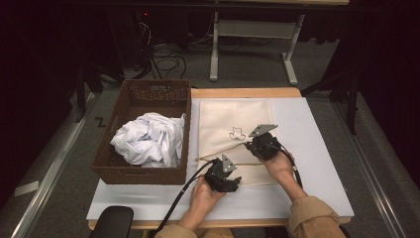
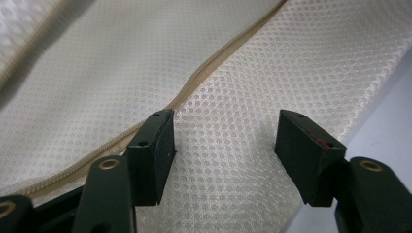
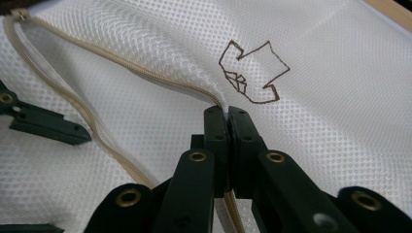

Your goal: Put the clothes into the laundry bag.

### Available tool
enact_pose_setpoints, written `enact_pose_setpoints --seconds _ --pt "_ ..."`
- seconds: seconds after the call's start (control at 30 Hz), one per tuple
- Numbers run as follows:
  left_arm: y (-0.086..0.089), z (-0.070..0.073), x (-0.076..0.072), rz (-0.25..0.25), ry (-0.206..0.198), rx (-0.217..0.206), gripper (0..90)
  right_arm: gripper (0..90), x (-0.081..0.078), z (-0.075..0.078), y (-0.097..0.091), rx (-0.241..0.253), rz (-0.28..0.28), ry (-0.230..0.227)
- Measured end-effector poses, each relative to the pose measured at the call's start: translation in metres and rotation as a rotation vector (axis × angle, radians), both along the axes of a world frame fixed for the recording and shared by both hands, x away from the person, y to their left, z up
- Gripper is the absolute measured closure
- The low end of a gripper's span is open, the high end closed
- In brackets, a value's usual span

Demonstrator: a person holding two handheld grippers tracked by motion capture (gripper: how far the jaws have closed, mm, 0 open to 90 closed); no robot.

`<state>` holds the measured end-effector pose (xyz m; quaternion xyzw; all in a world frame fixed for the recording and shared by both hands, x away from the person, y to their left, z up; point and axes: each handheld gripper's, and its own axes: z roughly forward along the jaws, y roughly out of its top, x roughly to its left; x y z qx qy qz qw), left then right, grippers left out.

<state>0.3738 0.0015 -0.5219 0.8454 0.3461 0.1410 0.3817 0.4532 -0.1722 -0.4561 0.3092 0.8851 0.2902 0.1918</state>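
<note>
A cream mesh laundry bag (image 1: 233, 121) with a tan zipper (image 3: 121, 63) and a brown line drawing (image 3: 252, 73) lies flat on the white mat (image 1: 317, 148). My right gripper (image 1: 249, 145) is shut on the mesh edge beside the zipper (image 3: 227, 114) and holds that fold raised off the bag. Nearer the person, my left gripper (image 1: 232, 179) stands open over the bag's lower part. Its jaws (image 2: 223, 145) straddle bare mesh (image 2: 272, 73) close to the zipper (image 2: 204, 73), pinching nothing. One left gripper jaw (image 3: 43, 124) shows at the left of the right gripper view.
A brown wicker basket (image 1: 138, 176) holding crumpled white cloth (image 1: 148, 139) stands on the table's left side, touching the mat. The wooden table edge (image 1: 242, 92) runs behind the bag. Bare mat lies right of the bag and along the front.
</note>
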Motion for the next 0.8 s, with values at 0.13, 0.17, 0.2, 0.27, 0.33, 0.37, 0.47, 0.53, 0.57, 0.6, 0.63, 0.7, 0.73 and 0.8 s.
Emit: enact_pose_setpoints --seconds 0.13,0.17,0.2,0.27,0.33,0.37,0.47,0.53,0.57,0.6,0.63,0.7,0.73,0.8 --pt "-0.001 0.002 0.001 0.000 0.011 0.012 39.7 88.6 0.000 0.009 -0.001 0.010 0.001 -0.010" --pt "-0.002 0.002 0.001 0.000 0.011 0.013 39.7 88.6 0.000 0.011 -0.002 0.012 0.001 -0.010" --pt "-0.002 0.002 0.001 0.002 0.011 0.011 39.7 88.6 0.000 0.012 -0.003 0.012 0.004 -0.008" --pt "-0.001 0.002 0.001 0.001 0.010 0.010 39.7 88.6 0.001 0.014 -0.004 0.024 0.000 -0.010" --pt "-0.001 0.002 0.001 0.001 0.008 0.011 39.7 88.6 0.002 0.016 -0.004 0.023 0.001 -0.008" --pt "-0.001 0.002 0.001 0.001 0.009 0.012 39.7 88.7 0.002 0.017 -0.003 0.019 0.006 -0.005" --pt "-0.001 0.002 0.001 -0.001 0.011 0.010 39.7 88.6 0.004 0.022 -0.002 0.026 0.010 -0.008" --pt "-0.001 0.002 0.001 0.001 0.010 0.013 39.7 88.6 0.004 0.025 -0.002 0.029 0.008 -0.010" --pt "-0.002 0.002 0.001 0.003 0.010 0.013 39.7 88.6 0.004 0.027 -0.002 0.034 0.008 -0.012" --pt "-0.002 0.002 0.001 0.004 0.010 0.013 39.7 88.6 0.005 0.029 -0.002 0.036 0.006 -0.014" --pt "-0.002 0.002 0.001 0.005 0.011 0.013 39.7 88.6 0.004 0.030 -0.002 0.039 0.002 -0.014" --pt "-0.002 0.003 0.001 0.005 0.015 0.020 39.7 88.6 0.005 0.034 -0.002 0.038 0.007 -0.017" --pt "-0.002 0.003 0.002 0.003 0.018 0.023 39.7 88.6 0.005 0.035 -0.002 0.038 0.006 -0.011" --pt "-0.003 0.003 0.002 0.003 0.021 0.024 39.7 88.6 0.006 0.041 -0.002 0.043 0.007 -0.018"
